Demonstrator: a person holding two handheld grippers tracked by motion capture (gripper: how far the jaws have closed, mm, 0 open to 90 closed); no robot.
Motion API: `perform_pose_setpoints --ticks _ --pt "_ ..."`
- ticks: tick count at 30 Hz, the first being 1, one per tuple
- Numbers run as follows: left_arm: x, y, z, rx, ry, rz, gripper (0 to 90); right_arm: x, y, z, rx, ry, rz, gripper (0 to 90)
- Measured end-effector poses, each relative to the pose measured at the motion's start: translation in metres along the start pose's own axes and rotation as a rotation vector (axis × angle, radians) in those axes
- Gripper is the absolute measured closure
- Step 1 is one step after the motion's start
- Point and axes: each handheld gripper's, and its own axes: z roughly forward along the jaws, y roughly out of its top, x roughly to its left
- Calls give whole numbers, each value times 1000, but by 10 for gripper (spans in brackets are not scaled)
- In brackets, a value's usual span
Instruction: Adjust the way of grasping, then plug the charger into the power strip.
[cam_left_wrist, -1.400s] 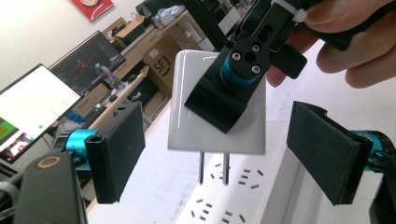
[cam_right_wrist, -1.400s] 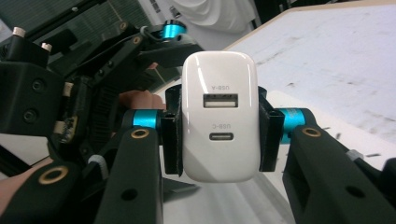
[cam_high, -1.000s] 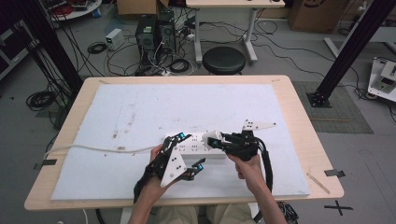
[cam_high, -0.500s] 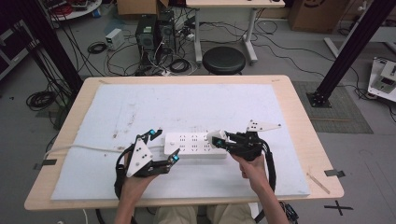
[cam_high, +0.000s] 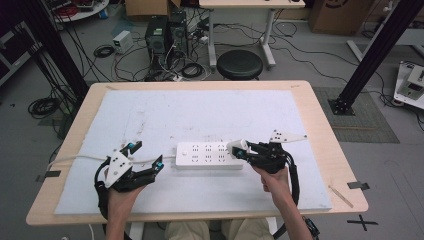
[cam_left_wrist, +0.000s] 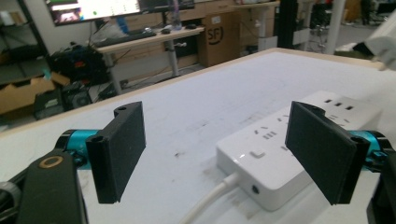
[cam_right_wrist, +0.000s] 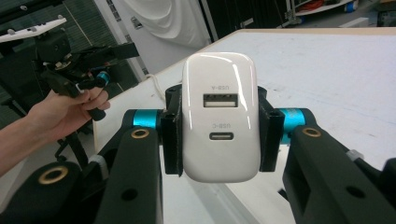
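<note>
Grippers sat at either end of the power strip (cam_high: 209, 156) in the high view, on the white mat (cam_high: 200, 112) covering the table (cam_high: 320, 120). My left gripper (cam_high: 145, 156) hovered just beside the strip's corded end, jaws spread, with the white cord (cam_high: 75, 159) running away to the left under it. My right gripper (cam_high: 240, 149) hung at the strip's other end with a white charger (cam_high: 237, 146) between its jaws, just above or against that end; I could not tell which.

From the left gripper view, my two black jaws stood wide apart with nothing between them. The power strip (cam_left_wrist: 299, 140) lay ahead and to the right, its cord (cam_left_wrist: 210, 200) leaving the near end, its sockets facing up.

From the right gripper view, the jaws were clamped on the sides of the charger (cam_right_wrist: 220, 116), whose USB face looked back at the camera, so its prongs were hidden from me. My left hand (cam_right_wrist: 70, 109) and its gripper (cam_right_wrist: 109, 60) showed farther off.

I judged the risk to be plain: with the prongs out of sight I might miss the socket, and with nothing holding the strip, a push could slide it along the mat or twist the charger in my grip.
</note>
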Motion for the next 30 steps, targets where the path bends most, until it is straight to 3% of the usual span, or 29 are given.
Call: perform_pose_setpoints --ticks 6,14,15,16,18,30 --pt "15 -8 -8 21 51 -52 201 -5 1 -5 20 -20 -27 632" --pt "16 -11 -9 42 59 -60 202 -9 7 -6 65 -34 -61 632" --pt "15 -11 -9 48 57 -63 204 -11 15 -5 105 -41 -92 633" --pt "15 -11 -9 48 58 -61 204 -12 16 -4 106 -39 -101 633" --pt "14 -11 -9 44 58 -63 204 -12 18 -4 121 -34 -94 633" --pt "15 -12 -18 35 68 -69 210 -21 56 26 393 14 -226 633"
